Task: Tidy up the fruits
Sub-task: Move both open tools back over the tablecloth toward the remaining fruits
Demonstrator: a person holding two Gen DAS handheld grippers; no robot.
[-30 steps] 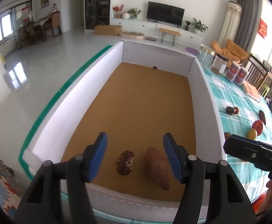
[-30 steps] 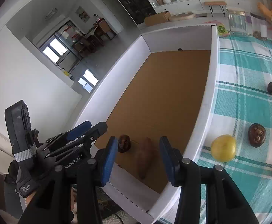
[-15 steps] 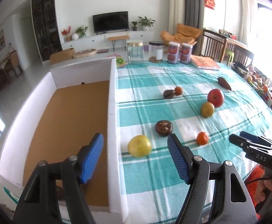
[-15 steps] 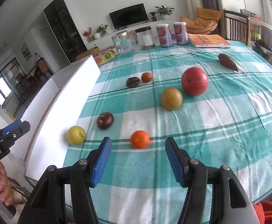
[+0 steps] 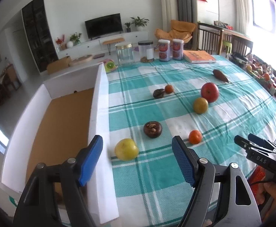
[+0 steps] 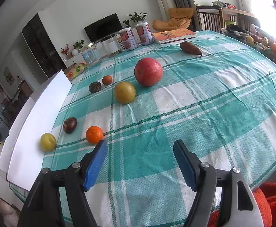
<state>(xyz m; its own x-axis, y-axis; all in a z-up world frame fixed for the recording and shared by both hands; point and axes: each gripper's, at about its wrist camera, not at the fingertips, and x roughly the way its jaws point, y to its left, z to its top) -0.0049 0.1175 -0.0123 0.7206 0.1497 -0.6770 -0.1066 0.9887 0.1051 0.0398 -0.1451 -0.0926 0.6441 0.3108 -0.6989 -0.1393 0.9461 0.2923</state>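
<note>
Both my left gripper (image 5: 137, 159) and right gripper (image 6: 140, 163) hang spread and empty above the checked tablecloth (image 5: 232, 102). Beside the white box (image 5: 98, 113) lies a yellow fruit (image 5: 126, 149); a small orange (image 6: 94, 134) sits further from it.

On the surface (image 5: 232, 102), the box (image 5: 98, 113) stands at the left edge. Right of the box lie a pear (image 5: 126, 149), a mangosteen (image 5: 152, 129) and a tangerine (image 5: 195, 137); an apple (image 5: 209, 92) lies farther right.
</note>
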